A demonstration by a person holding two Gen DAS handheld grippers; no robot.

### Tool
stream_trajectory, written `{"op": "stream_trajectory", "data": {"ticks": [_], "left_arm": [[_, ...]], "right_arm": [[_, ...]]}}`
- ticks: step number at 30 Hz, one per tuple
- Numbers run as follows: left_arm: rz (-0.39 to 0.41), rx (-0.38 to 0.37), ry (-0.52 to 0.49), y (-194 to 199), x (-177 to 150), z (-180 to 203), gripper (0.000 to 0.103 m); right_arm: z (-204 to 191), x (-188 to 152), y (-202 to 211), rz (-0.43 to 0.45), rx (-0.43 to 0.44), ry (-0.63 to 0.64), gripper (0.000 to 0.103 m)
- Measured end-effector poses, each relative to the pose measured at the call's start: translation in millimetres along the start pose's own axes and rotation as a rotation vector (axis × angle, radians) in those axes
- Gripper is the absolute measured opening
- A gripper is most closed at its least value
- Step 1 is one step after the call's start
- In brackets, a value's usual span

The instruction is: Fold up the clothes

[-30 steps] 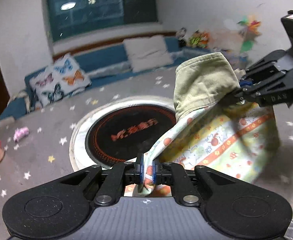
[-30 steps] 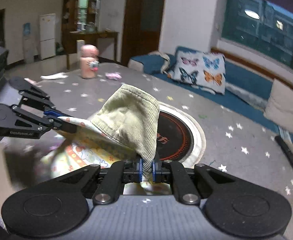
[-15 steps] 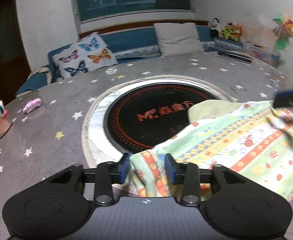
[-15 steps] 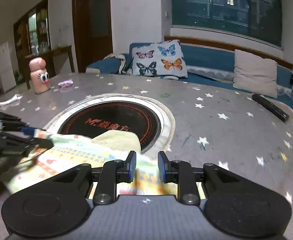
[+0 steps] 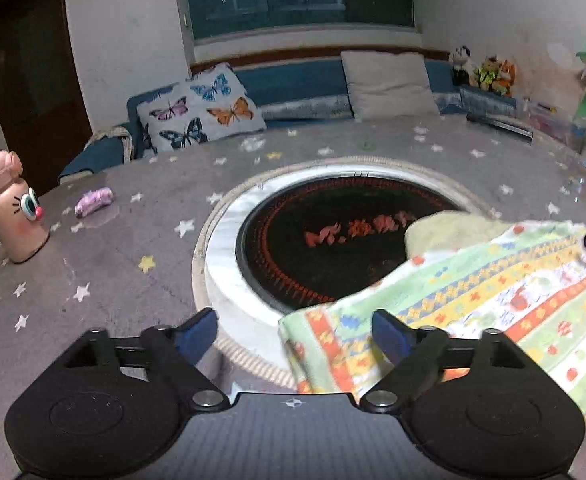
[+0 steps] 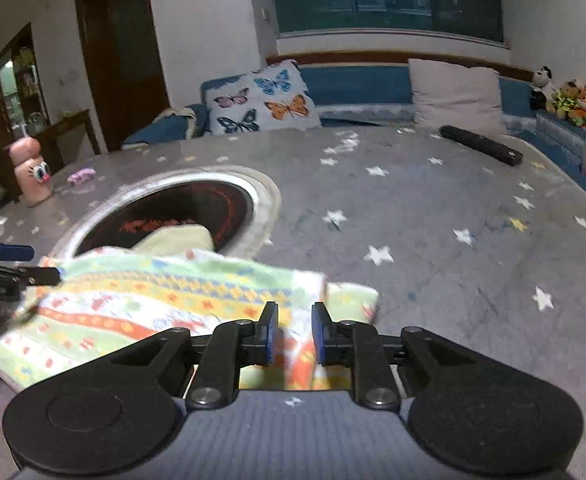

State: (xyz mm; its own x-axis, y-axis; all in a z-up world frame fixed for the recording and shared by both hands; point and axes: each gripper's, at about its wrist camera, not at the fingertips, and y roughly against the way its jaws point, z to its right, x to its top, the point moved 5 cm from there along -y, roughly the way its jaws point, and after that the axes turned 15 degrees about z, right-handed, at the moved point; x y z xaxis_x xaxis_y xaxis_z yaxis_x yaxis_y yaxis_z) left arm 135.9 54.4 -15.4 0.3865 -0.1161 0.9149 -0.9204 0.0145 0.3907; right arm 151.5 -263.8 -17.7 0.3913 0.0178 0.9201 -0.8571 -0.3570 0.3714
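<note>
The patterned garment [image 5: 493,300] lies beside the round hob [image 5: 333,240]. The left gripper [image 5: 295,330] has just spread wide, releasing its corner. The right gripper [image 6: 294,332], narrowly parted around the other corner, should let go fully and lift clear without dragging it.

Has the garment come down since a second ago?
Yes. The garment was held up above the black disc; now it lies flat across the disc's near rim and the table.

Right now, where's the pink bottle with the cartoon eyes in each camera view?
Left wrist view: pink bottle at the far left edge, standing on the starred table.
Right wrist view: pink bottle far left, smaller, beyond the round black hotplate.
Shared landmark: butterfly pillow on the blue sofa behind.
</note>
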Motion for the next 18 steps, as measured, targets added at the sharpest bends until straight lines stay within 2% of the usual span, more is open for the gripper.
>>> {"op": "stream_trajectory", "data": {"ticks": [3,7,13,18], "left_arm": [[0.028,-0.007,-0.018,3.3,8.8,9.9,0.088],[0.031,-0.019,-0.044,-4.0,14.6,20.9,0.088],[-0.043,-0.001,-0.099,-33.5,8.0,31.0,0.088],[-0.047,0.009,-0.086,-35.8,11.1,31.5,0.089]], "right_arm": [[-15.6,6.5,-10.0,0.012,0.06,0.007,0.018],[-45.2,10.0,-35.4,-0.014,0.141,0.025,0.018],[-52.7,5.2,-65.9,-0.064,0.128,0.034,0.018],[-42.0,11.3,-55.5,-0.059,0.117,-0.016,0.019]]}}
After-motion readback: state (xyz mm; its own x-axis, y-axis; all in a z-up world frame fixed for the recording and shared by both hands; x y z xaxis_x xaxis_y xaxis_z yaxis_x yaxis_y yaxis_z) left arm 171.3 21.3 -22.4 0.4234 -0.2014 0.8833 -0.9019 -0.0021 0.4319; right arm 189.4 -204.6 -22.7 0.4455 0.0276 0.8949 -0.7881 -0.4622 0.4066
